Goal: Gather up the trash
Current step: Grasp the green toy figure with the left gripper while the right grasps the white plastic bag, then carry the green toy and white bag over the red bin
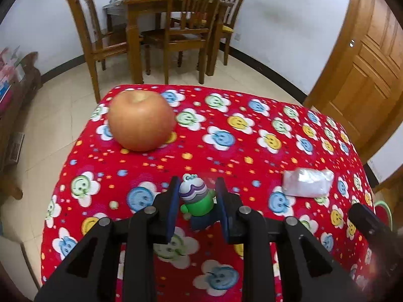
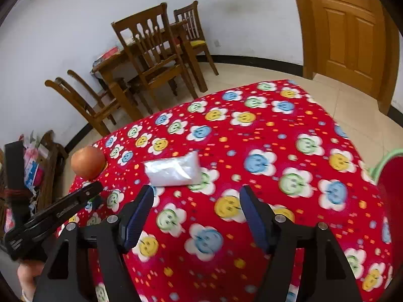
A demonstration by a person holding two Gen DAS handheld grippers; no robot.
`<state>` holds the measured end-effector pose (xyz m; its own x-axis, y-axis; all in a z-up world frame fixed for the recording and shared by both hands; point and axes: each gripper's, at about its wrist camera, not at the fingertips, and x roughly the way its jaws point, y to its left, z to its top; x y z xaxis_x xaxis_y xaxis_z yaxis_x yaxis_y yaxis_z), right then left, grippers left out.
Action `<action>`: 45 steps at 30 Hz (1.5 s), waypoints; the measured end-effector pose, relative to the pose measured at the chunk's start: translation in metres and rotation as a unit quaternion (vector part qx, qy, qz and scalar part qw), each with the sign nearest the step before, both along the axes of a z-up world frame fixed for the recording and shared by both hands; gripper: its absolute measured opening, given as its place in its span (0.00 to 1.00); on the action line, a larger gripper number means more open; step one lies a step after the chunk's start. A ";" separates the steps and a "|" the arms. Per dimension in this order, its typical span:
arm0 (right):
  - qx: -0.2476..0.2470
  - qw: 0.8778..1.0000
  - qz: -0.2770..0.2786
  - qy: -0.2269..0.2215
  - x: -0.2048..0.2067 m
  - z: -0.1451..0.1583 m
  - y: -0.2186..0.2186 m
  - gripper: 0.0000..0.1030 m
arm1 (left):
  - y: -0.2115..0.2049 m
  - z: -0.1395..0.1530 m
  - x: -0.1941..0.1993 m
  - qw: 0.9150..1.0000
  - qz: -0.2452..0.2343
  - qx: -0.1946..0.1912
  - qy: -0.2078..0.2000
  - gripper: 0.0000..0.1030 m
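Our left claw (image 1: 197, 188) is matte black, its two fingers faced with dark blue ribbed pads (image 1: 173, 209), the linkage pinned by round silver rivets (image 1: 151, 210). Our right claw (image 2: 196, 198) matches: black angular arms with triangular cutouts, blue pads (image 2: 254, 220), silver rivets (image 2: 278, 218).

I count one apple (image 1: 141, 120) at ten o'clock of my left wrist view, one white plastic packet (image 1: 307, 182) at three o'clock, one small toy figure (image 1: 197, 198) between my left jaws, one flowered red tablecloth (image 1: 226, 151), and four wooden chairs (image 1: 187, 27) at twelve o'clock
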<state>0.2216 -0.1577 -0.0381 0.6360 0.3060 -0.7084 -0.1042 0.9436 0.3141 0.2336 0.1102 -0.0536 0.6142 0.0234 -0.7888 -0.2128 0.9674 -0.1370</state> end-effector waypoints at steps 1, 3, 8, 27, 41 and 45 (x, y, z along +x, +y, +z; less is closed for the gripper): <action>-0.001 1.000 0.001 0.000 0.003 -0.001 0.004 0.72 | 0.004 0.000 0.000 1.000 0.005 -0.001 -0.001 0.27; -0.005 1.000 0.005 -0.001 0.011 -0.005 0.016 0.74 | 0.011 -0.001 -0.002 1.000 0.016 -0.002 -0.001 0.27; -0.033 0.999 0.015 0.002 0.027 -0.015 0.040 0.76 | 0.021 -0.005 -0.004 0.999 0.035 -0.007 0.002 0.27; -0.079 0.997 0.002 0.018 0.054 -0.037 0.060 0.75 | 0.028 -0.015 0.001 0.999 0.043 -0.011 0.015 0.27; -0.067 0.998 -0.009 0.012 0.045 -0.034 0.048 0.68 | 0.029 -0.015 0.001 0.999 0.043 -0.011 0.015 0.27; -0.064 0.998 -0.013 0.010 0.038 -0.028 0.041 0.68 | 0.027 -0.014 0.001 0.999 0.041 -0.011 0.013 0.27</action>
<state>0.2597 -0.1164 -0.0664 0.6281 0.1960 -0.7530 -0.0745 0.9785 0.1925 0.2348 0.1377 -0.0677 0.5902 0.0549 -0.8054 -0.2944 0.9436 -0.1515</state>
